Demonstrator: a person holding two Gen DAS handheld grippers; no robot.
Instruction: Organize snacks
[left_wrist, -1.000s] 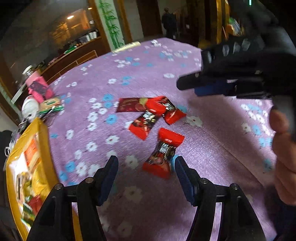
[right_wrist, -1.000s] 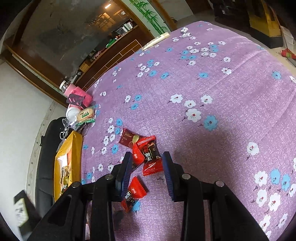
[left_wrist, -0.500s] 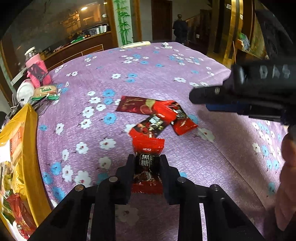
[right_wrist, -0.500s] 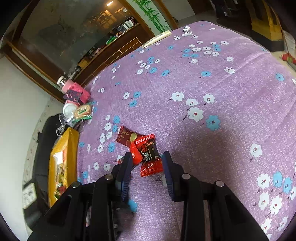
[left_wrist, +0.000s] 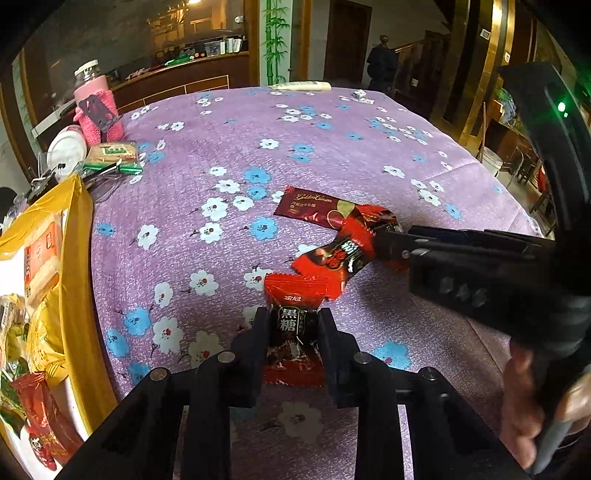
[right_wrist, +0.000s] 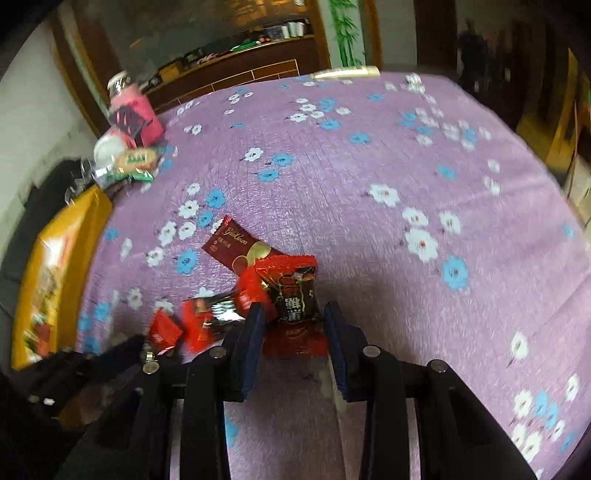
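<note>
The left tool (left_wrist: 291, 325) has just clamped shut on a red candy (left_wrist: 293, 325) at lower centre. The right tool (right_wrist: 291, 328) straddles another red candy (right_wrist: 295, 295), jaws narrow but not yet pinching. Next, probably closing it, then carrying both to the yellow tray (left_wrist: 79, 266) at left. The purple flowered surface (left_wrist: 332, 147) fills a dim wood-panelled room.

Purple cloth (left_wrist: 332, 147) is showing white and blue blossoms all over. Red-and-black candy wrapper (left_wrist: 293, 325) is sitting between black fingers (left_wrist: 255, 343). A maroon packet (left_wrist: 314, 205) is flashing gold lettering. A yellow bag (left_wrist: 77, 280) is glowing at the left, a pink-sleeved bottle (left_wrist: 98, 110) is standing behind it.
</note>
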